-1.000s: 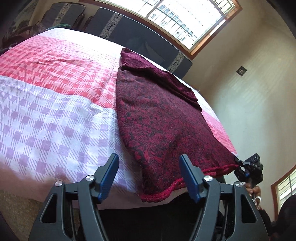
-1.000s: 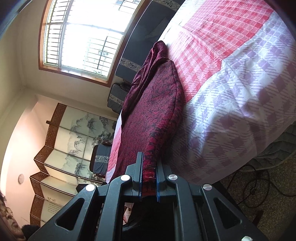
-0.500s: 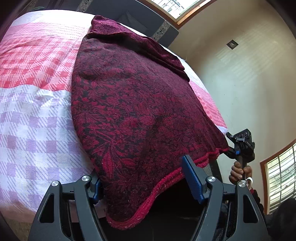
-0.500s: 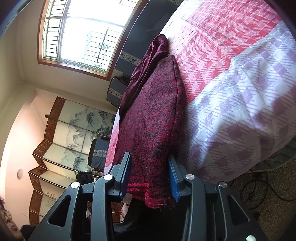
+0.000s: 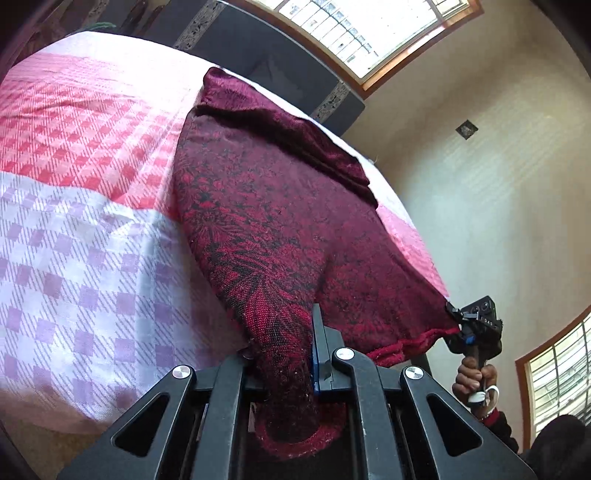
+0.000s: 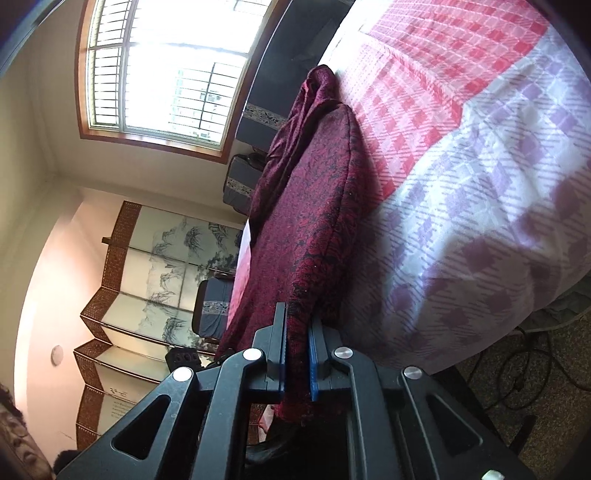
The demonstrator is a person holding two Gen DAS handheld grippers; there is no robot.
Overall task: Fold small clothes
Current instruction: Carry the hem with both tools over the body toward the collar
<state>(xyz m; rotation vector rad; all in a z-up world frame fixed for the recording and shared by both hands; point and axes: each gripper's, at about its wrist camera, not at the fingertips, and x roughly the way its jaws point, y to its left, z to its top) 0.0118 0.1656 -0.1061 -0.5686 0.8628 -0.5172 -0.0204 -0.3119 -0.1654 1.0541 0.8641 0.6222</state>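
At the bottom of the left wrist view, the left gripper [image 5: 288, 354] is seen clamped on the near hem of a dark red patterned garment [image 5: 273, 221]; the left finger is buried under the cloth, and only the blue pad of the right finger is visible. The garment is spread over a checked bedspread [image 5: 74, 229], running from the gripper up toward 12 o'clock, where a plainer part is folded across its far end. At 4 o'clock the right gripper [image 5: 458, 325] is seen pinching the other hem corner, held by a hand [image 5: 474, 380]; its fingers are too small to be made out. A window [image 5: 369, 29] is cut off at the top edge.

In the right wrist view, the right gripper [image 6: 297, 354] is shown closed on a bunched strip of the garment [image 6: 314, 206], which is stretched toward 12 o'clock along the bedspread [image 6: 480, 184] edge. What hangs below the pads is lost in shadow. A folding screen [image 6: 147, 288] is seen at 9 o'clock, partly hidden by the gripper body, and cables [image 6: 535, 369] lie at 4 o'clock.
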